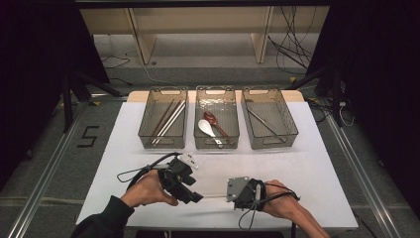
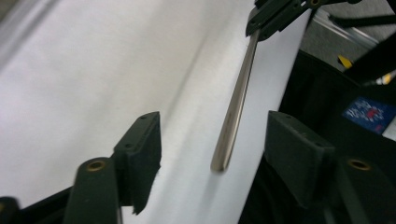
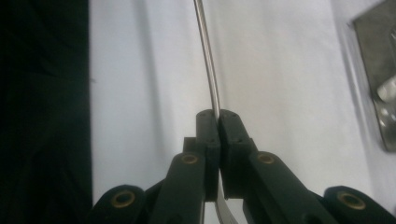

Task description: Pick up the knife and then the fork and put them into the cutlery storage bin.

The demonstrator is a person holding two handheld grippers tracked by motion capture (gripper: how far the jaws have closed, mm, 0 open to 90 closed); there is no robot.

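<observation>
Metal rod passed to my right gripper (image 3: 218, 122)

It clamps the metal rod (image 2: 233, 112); my left gripper (image 2: 212, 135) gapes around the free end, untouching.

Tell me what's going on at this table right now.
A person works two handheld grippers over a white table. The right gripper is shut on a thin metal utensil handle, holding it out toward the left gripper, whose open jaws stand on either side of the handle's free end without pressing it. Three clear bins sit at the far edge: the left bin has chopsticks, the middle bin spoons, and the right bin one slim metal piece.
</observation>
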